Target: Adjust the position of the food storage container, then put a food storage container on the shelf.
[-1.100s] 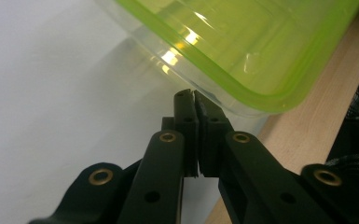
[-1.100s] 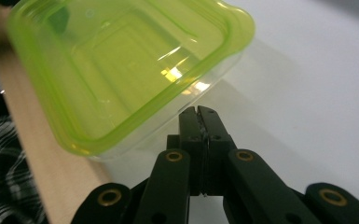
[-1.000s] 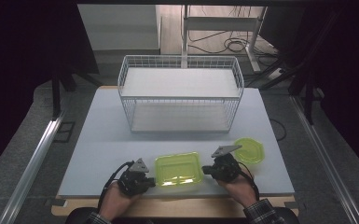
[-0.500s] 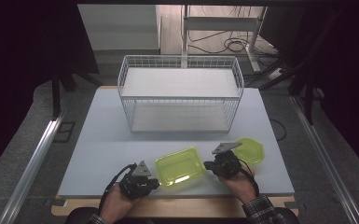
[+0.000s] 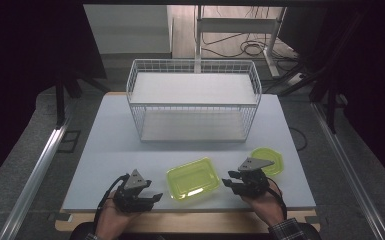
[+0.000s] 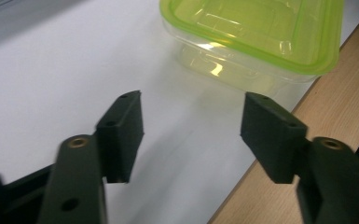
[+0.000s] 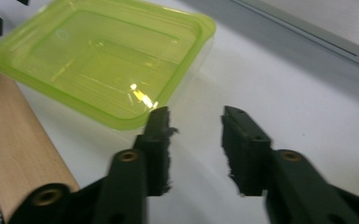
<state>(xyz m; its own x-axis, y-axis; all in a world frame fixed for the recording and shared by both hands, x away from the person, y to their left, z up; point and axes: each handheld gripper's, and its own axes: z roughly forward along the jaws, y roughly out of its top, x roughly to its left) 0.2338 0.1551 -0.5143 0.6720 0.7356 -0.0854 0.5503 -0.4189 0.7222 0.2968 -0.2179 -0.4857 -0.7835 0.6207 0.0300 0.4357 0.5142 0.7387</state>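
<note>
A lime-green rectangular container with its lid on [image 5: 192, 177] lies on the white table [image 5: 110, 150] near the front edge. My left gripper [image 5: 152, 196] stands just left of it and is open; its jaws have just been opening, with nothing between them. In the left gripper view, the left gripper [image 6: 193, 116] faces the container [image 6: 261, 37] with a gap between. My right gripper [image 5: 230, 182], just right of the container, is open too; its jaws have also just been opening on bare table. In the right gripper view, the right gripper [image 7: 193, 121] sits close to the container's corner [image 7: 102, 60].
A smaller green lidded container [image 5: 268, 160] sits behind the right gripper. A white wire rack with two shelves [image 5: 193, 100] stands at the middle back of the table. A wooden strip [image 6: 335, 121] runs along the table's front edge.
Both grippers' jaws have opened and both have drawn outward, away from the sides of the rectangular container. The container stays in place on the table.
</note>
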